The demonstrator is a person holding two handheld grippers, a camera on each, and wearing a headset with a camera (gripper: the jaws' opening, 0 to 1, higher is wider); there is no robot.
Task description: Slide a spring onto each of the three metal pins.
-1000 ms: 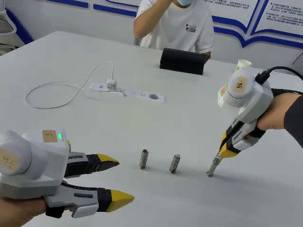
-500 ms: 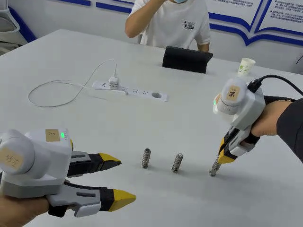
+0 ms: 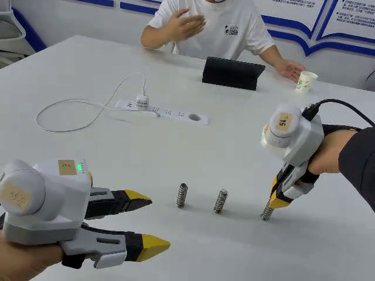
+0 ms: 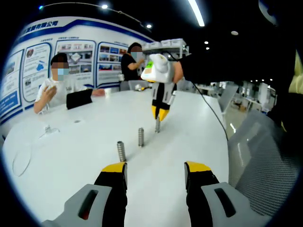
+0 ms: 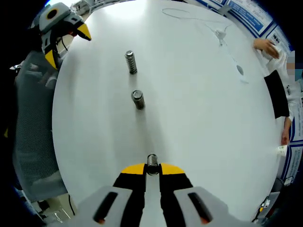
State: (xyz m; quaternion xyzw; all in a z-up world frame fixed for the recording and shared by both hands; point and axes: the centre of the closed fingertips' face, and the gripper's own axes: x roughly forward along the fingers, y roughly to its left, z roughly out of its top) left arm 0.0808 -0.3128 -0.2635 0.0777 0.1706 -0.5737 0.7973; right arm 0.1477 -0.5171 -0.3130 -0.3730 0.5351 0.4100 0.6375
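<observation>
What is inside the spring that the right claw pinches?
A round metal end shows atop the spring, probably a pin. Coils and the right gripper hide its shaft.

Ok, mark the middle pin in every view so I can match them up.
Head view: middle pin, low, slightly right of centre.
Left gripper view: second up the row, just left of centre.
Right gripper view: second down the row, left of centre, upper half.
Shared landmark: the end spring, pinched by the right gripper, next along the row.
</observation>
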